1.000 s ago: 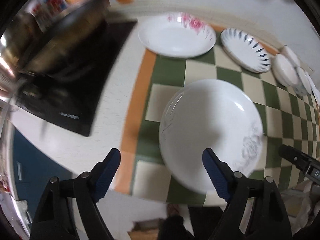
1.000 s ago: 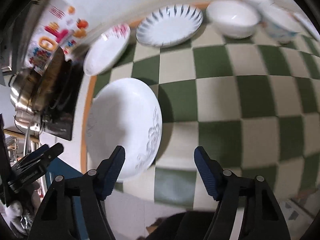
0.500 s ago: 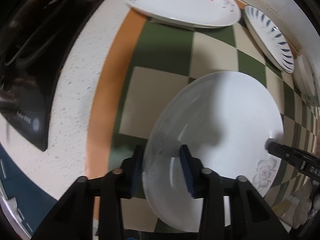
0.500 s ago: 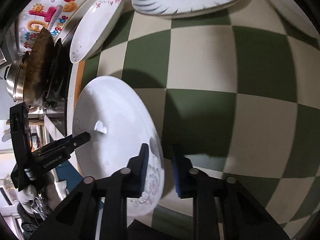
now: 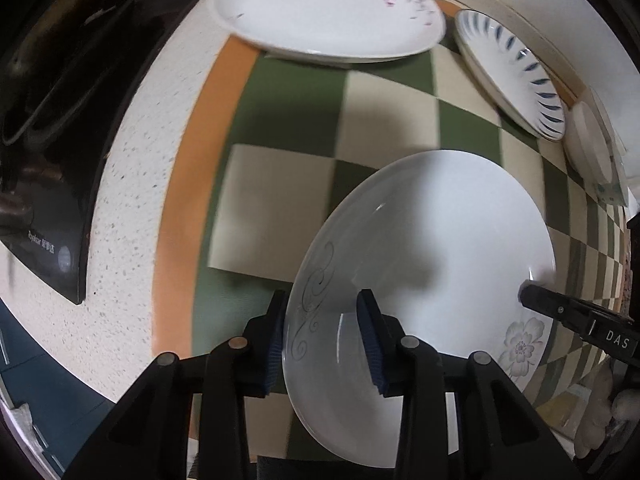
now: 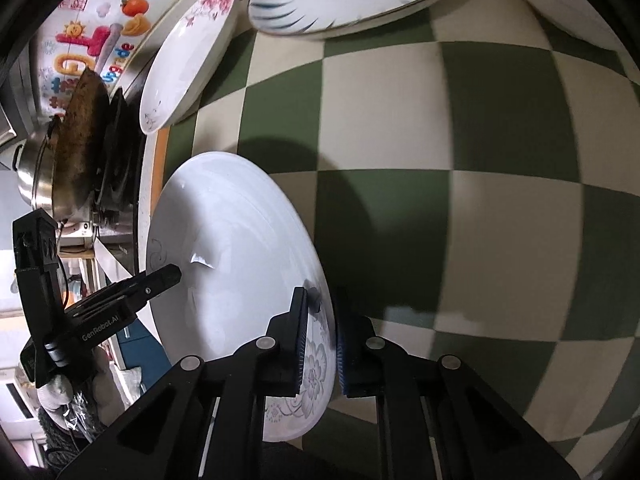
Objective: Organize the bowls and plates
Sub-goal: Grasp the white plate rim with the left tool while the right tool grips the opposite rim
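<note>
White plate (image 5: 432,248), grey floral rim, on checked mat (image 5: 280,216). Pinched at opposite rims by left gripper (image 5: 322,344) and right gripper (image 6: 322,344), both clamped.

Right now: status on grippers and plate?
Left gripper and right gripper both shut on the grey-flower plate, opposite rims. Pink-flower plate beyond; nothing blocking.

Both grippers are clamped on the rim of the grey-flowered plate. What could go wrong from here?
1. The left gripper and right gripper pinch only the rim of the large white plate, on opposite sides; if the hands move out of step, the glossy plate may twist and slip.
2. The pink-flowered plate and blue-striped plate lie just beyond it; a careless swing could knock them.
</note>
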`<state>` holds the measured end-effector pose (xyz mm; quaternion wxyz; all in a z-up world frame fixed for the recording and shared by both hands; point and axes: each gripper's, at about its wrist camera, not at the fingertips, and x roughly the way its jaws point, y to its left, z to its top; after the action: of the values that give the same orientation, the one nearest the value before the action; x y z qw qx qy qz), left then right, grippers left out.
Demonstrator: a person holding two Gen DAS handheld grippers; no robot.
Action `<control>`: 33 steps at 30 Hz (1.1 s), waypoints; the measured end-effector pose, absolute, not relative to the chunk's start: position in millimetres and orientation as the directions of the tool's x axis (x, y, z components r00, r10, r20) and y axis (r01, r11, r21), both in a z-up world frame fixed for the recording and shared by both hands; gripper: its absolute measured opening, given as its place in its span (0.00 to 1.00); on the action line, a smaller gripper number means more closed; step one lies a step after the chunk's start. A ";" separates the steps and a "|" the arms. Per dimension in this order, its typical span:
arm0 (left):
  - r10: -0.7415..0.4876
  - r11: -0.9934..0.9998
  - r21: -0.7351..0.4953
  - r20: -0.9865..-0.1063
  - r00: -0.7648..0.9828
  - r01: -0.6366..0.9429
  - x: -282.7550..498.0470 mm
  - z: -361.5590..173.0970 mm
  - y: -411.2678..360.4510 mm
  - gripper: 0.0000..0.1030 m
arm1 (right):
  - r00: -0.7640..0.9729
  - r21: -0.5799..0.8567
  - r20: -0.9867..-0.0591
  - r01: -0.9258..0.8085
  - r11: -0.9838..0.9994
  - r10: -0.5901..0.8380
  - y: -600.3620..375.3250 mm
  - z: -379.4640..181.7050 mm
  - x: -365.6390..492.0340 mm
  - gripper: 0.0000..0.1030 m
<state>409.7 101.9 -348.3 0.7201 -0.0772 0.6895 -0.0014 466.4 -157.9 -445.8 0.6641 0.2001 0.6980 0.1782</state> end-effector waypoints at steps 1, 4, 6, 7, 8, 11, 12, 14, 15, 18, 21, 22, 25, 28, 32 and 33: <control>-0.110 0.989 -0.114 -0.993 0.052 -0.092 410.0 -344.2 94.4 0.31 | -0.031 0.515 -0.856 0.049 0.856 0.516 -164.3 -442.0 465.2 0.14; -0.114 0.992 -0.117 -0.992 0.059 -0.045 413.1 -331.7 69.0 0.31 | 0.005 0.512 -0.859 0.066 0.857 0.512 -186.8 -428.2 464.4 0.14; -0.121 0.992 -0.122 -0.991 0.061 -0.014 417.8 -324.1 47.8 0.31 | 0.028 0.510 -0.860 0.091 0.855 0.510 -205.0 -420.3 463.8 0.14; -0.127 0.992 -0.127 -0.990 0.062 0.003 419.4 -320.9 36.8 0.31 | 0.035 0.509 -0.860 0.100 0.855 0.509 -213.4 -418.4 463.9 0.14; -0.131 0.991 -0.131 -0.989 0.062 0.014 422.5 -326.3 34.8 0.31 | 0.044 0.505 -0.863 0.108 0.856 0.504 -221.7 -415.7 463.6 0.14; -0.142 0.989 -0.139 -0.988 0.058 0.056 427.8 -322.6 1.0 0.31 | 0.067 0.491 -0.871 0.135 0.861 0.486 -251.1 -411.5 461.4 0.14; -0.145 0.988 -0.141 -0.988 0.056 0.069 430.1 -328.9 -2.0 0.31 | 0.075 0.485 -0.874 0.151 0.861 0.479 -262.5 -411.3 459.8 0.14; -0.153 0.985 -0.148 -0.987 0.047 0.089 433.2 -331.9 -21.3 0.31 | 0.076 0.474 -0.880 0.168 0.864 0.468 -280.3 -415.9 456.1 0.14; -0.156 0.984 -0.152 -0.987 0.042 0.097 434.8 -334.4 -26.8 0.31 | 0.078 0.469 -0.883 0.180 0.865 0.463 -289.7 -417.8 454.7 0.14; -0.157 0.980 -0.153 -0.987 0.024 0.125 450.6 -351.1 -43.9 0.31 | 0.079 0.457 -0.889 0.210 0.864 0.451 -316.3 -426.4 448.3 0.14; -0.153 0.978 -0.150 -0.988 0.009 0.147 453.1 -357.2 -51.3 0.31 | 0.081 0.452 -0.891 0.236 0.860 0.446 -332.0 -432.9 443.1 0.14; -0.149 0.977 -0.146 -0.989 0.004 0.154 454.0 -359.4 -56.0 0.31 | 0.081 0.451 -0.892 0.241 0.860 0.445 -333.4 -435.3 443.3 0.14; -0.138 0.977 -0.137 -0.990 -0.004 0.165 447.9 -369.1 -61.7 0.31 | 0.080 0.449 -0.892 0.252 0.857 0.444 -340.1 -440.2 442.2 0.14; -0.121 0.978 -0.121 -0.993 -0.007 0.169 451.3 -374.9 -68.8 0.31 | 0.086 0.460 -0.886 0.263 0.848 0.455 -341.3 -444.0 441.5 0.14; -0.096 0.979 -0.093 -0.995 0.007 0.184 452.4 -373.5 -69.5 0.31 | 0.088 0.464 -0.884 0.269 0.844 0.459 -342.3 -446.9 440.9 0.15; -0.092 0.979 -0.089 -0.996 0.008 0.185 452.8 -373.2 -69.6 0.31 | 0.088 0.462 -0.885 0.270 0.845 0.457 -339.6 -447.2 441.4 0.15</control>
<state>452.8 -69.6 -373.2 0.7092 0.0332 0.6974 -0.0976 441.4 -339.6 -447.2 0.6861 0.2703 0.6720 0.0681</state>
